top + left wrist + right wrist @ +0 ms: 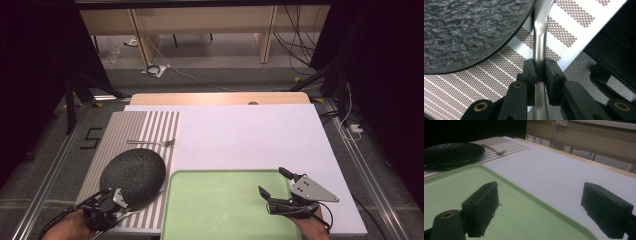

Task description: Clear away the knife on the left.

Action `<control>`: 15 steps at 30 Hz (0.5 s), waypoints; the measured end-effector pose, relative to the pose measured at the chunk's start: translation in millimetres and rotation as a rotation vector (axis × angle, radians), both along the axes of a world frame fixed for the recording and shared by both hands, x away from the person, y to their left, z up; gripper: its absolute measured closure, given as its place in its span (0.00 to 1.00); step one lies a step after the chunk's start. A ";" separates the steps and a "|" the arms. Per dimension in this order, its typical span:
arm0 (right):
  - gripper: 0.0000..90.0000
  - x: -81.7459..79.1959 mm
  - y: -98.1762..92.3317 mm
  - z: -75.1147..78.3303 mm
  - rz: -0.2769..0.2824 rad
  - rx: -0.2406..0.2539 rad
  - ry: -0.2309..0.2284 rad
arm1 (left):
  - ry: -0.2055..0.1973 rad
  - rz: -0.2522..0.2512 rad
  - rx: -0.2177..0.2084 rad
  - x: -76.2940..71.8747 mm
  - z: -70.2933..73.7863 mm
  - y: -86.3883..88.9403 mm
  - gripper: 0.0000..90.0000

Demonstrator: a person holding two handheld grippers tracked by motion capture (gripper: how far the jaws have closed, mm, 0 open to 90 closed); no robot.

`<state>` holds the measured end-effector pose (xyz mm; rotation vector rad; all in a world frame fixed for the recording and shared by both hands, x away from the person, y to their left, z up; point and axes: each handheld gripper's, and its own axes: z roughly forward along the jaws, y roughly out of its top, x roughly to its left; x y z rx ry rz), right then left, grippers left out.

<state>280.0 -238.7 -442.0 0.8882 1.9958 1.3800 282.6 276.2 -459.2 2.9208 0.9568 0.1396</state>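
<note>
My left gripper (539, 66) is shut on the handle of a silver metal utensil (540, 32), pads pressed on both its sides. The handle runs along the rim of a black textured plate (466, 30), and its far end is out of sight. From above, the left gripper (117, 198) sits at the near edge of the plate (133, 175) on a striped placemat (160, 125). A fork (152, 143) lies on the mat beyond the plate. My right gripper (271, 181) is open over the right edge of a green tray (220, 210), with nothing between its fingers.
A white sheet (250, 135) covers most of the table, with a wooden edge (215, 98) at the back. In the right gripper view the open right gripper (541, 195) straddles the rim of the tray (454, 187), and the plate (451, 152) and fork (495, 150) lie far off.
</note>
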 end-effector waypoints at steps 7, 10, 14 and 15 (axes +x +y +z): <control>0.17 0.3 0.2 -0.4 0.001 0.000 -0.002 | 0.008 0.005 -0.011 -1.5 1.7 2.6 0.88; 0.17 0.5 0.1 -0.5 0.001 0.000 -0.001 | 0.012 0.000 -0.017 -2.4 2.9 1.8 0.88; 0.17 0.4 0.1 -0.5 0.002 -0.004 0.002 | 0.019 -0.009 -0.020 -4.2 4.8 1.1 0.88; 0.17 0.4 0.0 -0.4 0.001 -0.003 0.002 | 0.023 -0.007 -0.025 -4.7 6.1 1.0 0.88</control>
